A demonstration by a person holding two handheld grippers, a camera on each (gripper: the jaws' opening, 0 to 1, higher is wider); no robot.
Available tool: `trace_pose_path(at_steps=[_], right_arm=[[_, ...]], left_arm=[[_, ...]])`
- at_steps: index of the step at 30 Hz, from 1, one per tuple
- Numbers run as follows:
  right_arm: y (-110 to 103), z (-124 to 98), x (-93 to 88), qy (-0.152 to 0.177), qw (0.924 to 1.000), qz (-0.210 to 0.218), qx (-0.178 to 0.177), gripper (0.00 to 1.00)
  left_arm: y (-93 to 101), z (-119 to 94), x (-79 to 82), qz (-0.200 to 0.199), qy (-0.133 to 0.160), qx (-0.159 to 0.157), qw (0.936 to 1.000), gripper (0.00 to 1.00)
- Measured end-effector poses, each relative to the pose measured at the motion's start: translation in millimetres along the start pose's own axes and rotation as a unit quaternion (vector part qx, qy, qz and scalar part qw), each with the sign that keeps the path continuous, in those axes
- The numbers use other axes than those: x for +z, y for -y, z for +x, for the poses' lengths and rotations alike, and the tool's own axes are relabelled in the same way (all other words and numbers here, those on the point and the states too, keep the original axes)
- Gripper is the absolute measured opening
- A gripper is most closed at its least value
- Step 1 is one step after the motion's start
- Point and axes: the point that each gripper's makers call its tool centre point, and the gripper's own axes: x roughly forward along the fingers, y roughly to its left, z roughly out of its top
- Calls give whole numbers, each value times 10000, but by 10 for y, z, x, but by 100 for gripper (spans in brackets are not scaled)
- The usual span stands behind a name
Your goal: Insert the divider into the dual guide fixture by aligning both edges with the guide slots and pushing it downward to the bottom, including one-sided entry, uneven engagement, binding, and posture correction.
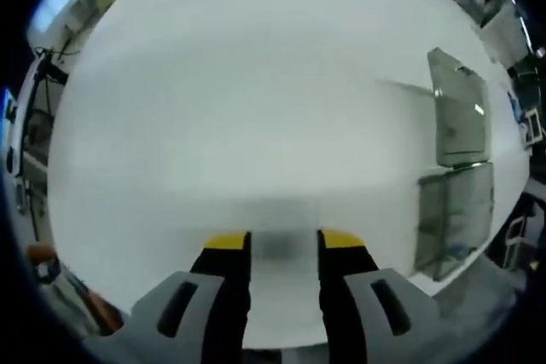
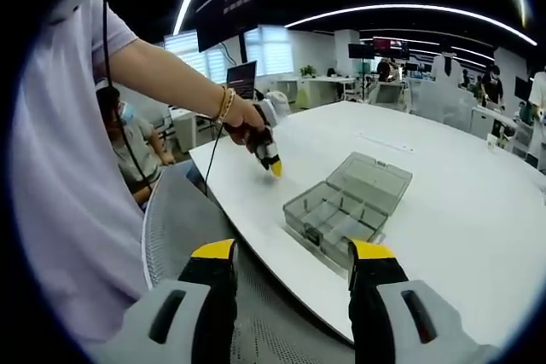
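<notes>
Left gripper view: left hand-held gripper [image 1: 283,243] hovering low over the white desk [image 1: 256,108], jaws spread apart with bare desk surface between the yellow tips, nothing held. Grey translucent compartment box [image 1: 456,185] lying on the desk well to the right of the jaws, lid thrown open and flat beyond the tray. No loose divider to be made out; picture soft and blurred near the jaw tips.

Right gripper view: right hand-held gripper [image 2: 294,251] raised off the desk's near edge, jaws wide, nothing between them. Same compartment box [image 2: 348,209] sitting near the desk [image 2: 478,210] edge, just beyond the jaws, tray nearer and open lid [image 2: 372,175] lying back behind it. Inner partitions visible in the tray; whether any of them is the loose divider cannot be told. Left hand-held gripper [image 2: 273,164] to the left of the box, clear of it, yellow tips pointed down at the desk, gripped in the person's hand [image 2: 243,121] with bracelets on the wrist. White sleeve [image 2: 60,125] far left of the box. Mesh chair back [image 2: 183,228] below the desk edge, left of the box.
</notes>
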Motion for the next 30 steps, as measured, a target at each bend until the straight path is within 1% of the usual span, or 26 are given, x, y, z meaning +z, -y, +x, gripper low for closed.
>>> trace_pose_path(at_steps=[4, 8, 10, 15, 18, 21, 24, 27, 28, 30], right_arm=[[-13, 13, -9, -45, 10000, -36, -7, 48], [-13, 17, -14, -76, 10000, -48, -26, 48], [-11, 18, -13, -85, 9999, -52, -37, 48], [-22, 28, -21, -138, 9999, -76, -40, 48], [-20, 32, -26, -166, 9998, -85, -36, 48], [-14, 35, -30, -194, 9998, -93, -33, 48], [-17, 42, -36, -224, 9997, -108, -30, 48], [-22, 49, -44, -259, 9996, -132, -25, 48], [-23, 52, -47, -272, 9995, -136, -25, 48], [-22, 56, -52, -299, 9994, -149, -27, 48]], left_arm=[[40, -26, 32, 27, 128, -150, 9998, 28], [131, -63, 86, 43, 378, -453, 9983, 28], [154, -71, 74, 58, 422, -550, 9976, 28], [185, -114, 63, -39, 633, -753, 9951, 28], [184, -142, 86, -133, 758, -848, 9934, 28], [190, -190, 123, -213, 918, -941, 9911, 28], [233, -270, 185, -363, 1190, -1130, 9858, 28], [258, -333, 196, -371, 1348, -1229, 9825, 28], [273, -350, 225, -334, 1459, -1291, 9803, 28], [285, -390, 236, -330, 1563, -1352, 9779, 28]])
